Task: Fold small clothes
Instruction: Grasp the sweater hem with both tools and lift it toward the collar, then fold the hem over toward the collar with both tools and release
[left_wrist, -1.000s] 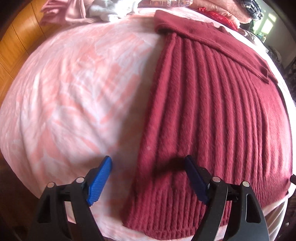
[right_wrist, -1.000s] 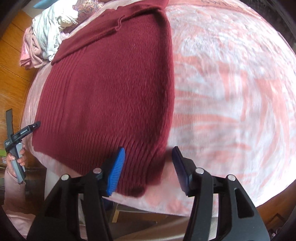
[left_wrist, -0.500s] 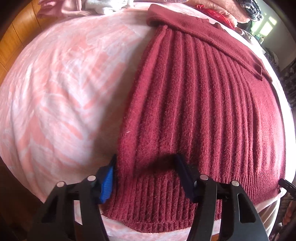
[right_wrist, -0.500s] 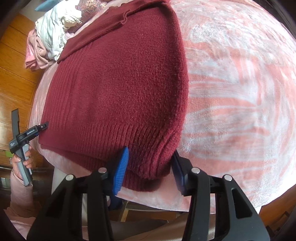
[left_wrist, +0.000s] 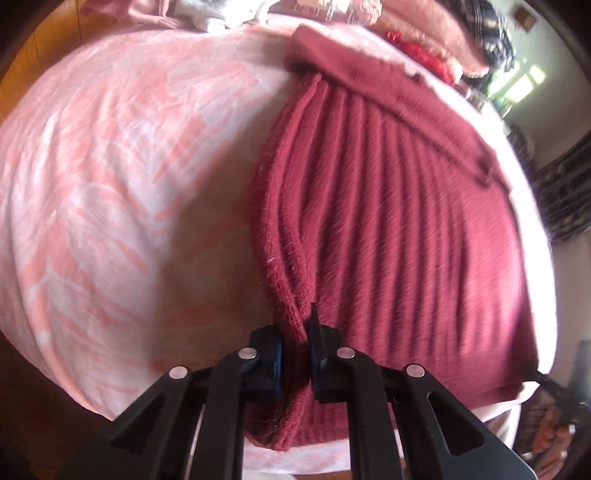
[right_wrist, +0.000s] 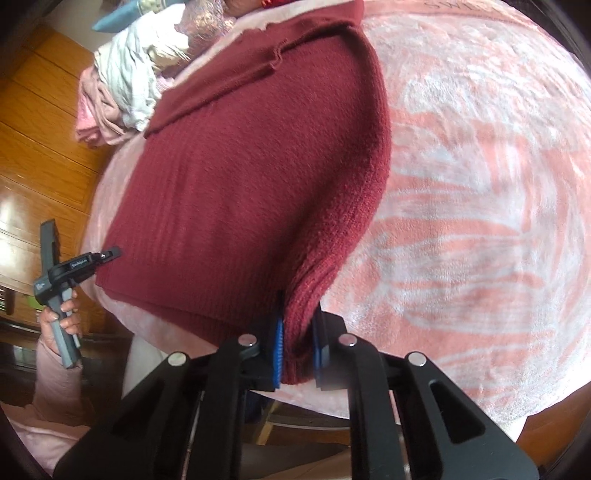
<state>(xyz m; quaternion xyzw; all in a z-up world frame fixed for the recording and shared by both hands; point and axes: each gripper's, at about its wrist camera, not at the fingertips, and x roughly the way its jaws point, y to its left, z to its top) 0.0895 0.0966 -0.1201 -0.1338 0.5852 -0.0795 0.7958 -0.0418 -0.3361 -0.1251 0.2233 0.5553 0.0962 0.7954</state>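
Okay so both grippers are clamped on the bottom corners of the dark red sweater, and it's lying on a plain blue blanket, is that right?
Not quite. The blanket is pink and white patterned, not plain blue, as the right wrist view shows. The rest holds: left gripper and right gripper are each clamped on a bottom corner of the dark red sweater.

One dark red knit sweater (left_wrist: 388, 221) on one pink-and-white patterned blanket (left_wrist: 129, 166). Two grippers: left gripper (left_wrist: 295, 347), right gripper (right_wrist: 297, 350). One hand (right_wrist: 61, 314) in view, holding left gripper handle. Clothes heaps at far edge: one pale pile (right_wrist: 125, 85), perhaps a second of pink, red and plaid items (left_wrist: 443, 40); blurred, count unsure.
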